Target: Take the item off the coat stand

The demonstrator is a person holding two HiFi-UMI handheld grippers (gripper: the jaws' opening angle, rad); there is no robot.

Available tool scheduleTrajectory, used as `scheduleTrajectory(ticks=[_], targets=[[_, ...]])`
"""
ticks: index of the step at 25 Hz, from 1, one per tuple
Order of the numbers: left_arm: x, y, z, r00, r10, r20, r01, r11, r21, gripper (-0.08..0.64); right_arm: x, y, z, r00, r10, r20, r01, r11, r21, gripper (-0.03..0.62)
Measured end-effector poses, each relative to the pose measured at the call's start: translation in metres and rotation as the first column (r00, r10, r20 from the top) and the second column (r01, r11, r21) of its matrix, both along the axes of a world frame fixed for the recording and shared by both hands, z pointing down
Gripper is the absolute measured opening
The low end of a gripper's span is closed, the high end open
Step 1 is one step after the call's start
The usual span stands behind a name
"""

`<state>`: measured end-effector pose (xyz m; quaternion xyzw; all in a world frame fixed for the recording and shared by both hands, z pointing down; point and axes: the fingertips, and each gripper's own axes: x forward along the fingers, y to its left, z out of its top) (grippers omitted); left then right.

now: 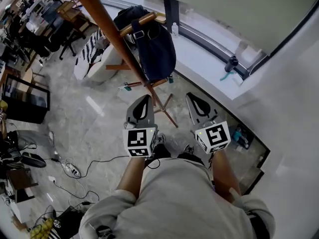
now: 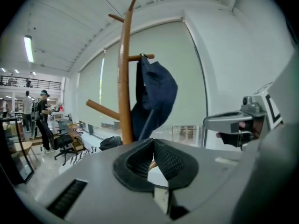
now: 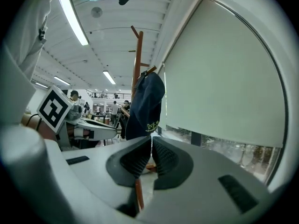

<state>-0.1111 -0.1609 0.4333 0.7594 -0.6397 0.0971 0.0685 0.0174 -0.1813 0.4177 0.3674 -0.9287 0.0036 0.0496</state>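
Note:
A dark navy bag (image 1: 155, 46) hangs by its strap from a peg of the brown wooden coat stand (image 1: 107, 21). In the head view both grippers are held side by side below the bag, near the stand's feet. My left gripper (image 1: 147, 98) is shut with nothing between its pads, and so is my right gripper (image 1: 192, 96). In the left gripper view the bag (image 2: 154, 92) hangs on the stand (image 2: 124, 78), ahead of and above the closed left gripper (image 2: 152, 143). In the right gripper view the bag (image 3: 145, 106) and stand (image 3: 137, 64) rise beyond the closed right gripper (image 3: 151, 139).
A window ledge (image 1: 209, 59) and wall run along the right of the stand. On the floor to the left are a striped black-and-white item (image 1: 92, 51), office chairs (image 1: 75, 31), a monitor (image 1: 25, 98) and cables (image 1: 75, 171). People (image 2: 42, 120) stand far off in the room.

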Motion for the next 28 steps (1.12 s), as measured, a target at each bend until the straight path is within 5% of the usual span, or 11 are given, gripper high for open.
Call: scheduleTrajectory(ticks=[11, 14, 28], targets=[[-0.057, 0.001, -0.010, 0.993, -0.113, -0.017, 0.113, 0.993, 0.043, 0.011, -0.051, -0.011, -0.021, 0.996, -0.081, 0.035, 0.079, 0.995, 0.055, 0.012], [-0.066, 0.003, -0.010, 0.993, -0.120, -0.019, 0.121, 0.991, 0.048, 0.011, -0.064, -0.009, -0.029, 0.993, -0.110, 0.050, 0.107, 0.992, 0.062, 0.140], [-0.085, 0.004, -0.011, 0.988, -0.148, -0.052, 0.152, 0.986, 0.067, 0.011, -0.079, -0.028, -0.046, 0.972, -0.129, 0.198, 0.130, 0.991, 0.005, 0.211]])
